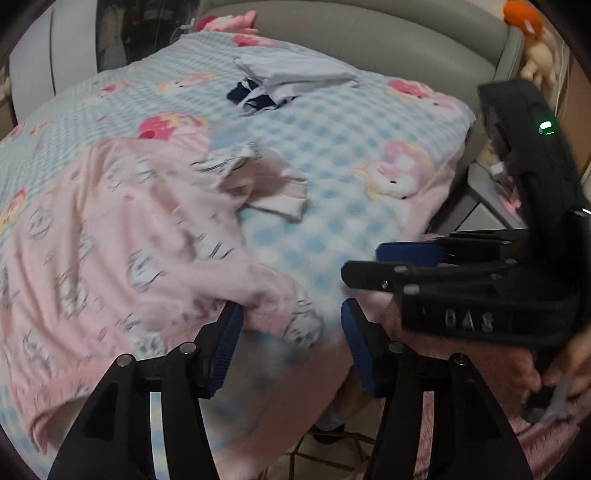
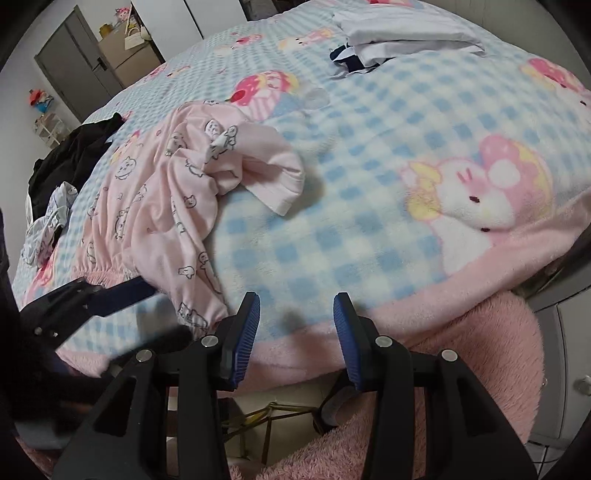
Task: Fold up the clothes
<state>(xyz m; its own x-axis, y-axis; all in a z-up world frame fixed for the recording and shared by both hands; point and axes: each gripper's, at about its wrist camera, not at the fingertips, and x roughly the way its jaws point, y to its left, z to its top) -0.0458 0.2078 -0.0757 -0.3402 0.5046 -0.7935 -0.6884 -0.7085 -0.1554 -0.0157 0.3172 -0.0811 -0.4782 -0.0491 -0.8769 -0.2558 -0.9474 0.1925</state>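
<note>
bed covered by blue-and-white checked blanket (image 2: 369,184) with cartoon prints and a pink border. pink pyjama garment (image 2: 177,184) with small animal print lies crumpled on the left half of the blanket, one cuffed end flopped toward the middle, its gathered edge reaching the near border. left hand-held gripper (image 1: 291,332): jaws apart, about two-thirds of their spread; its left pad touches a fold of the pink garment at the near edge, and a little cloth lies in the gap, but the pads do not press on it; the view is blurred. right hand-held gripper (image 2: 296,332): jaws roughly half open, nothing between them, poised over the pink border at the near edge, just right of the garment. from the left wrist view the right hand-held gripper shows side-on at the right, a hand (image 1: 565,365) on its grip. folded pale clothes (image 2: 406,33) sit at the far side of the bed, dark striped cloth beside them. black clothing pile (image 2: 74,155) lies far left.
</note>
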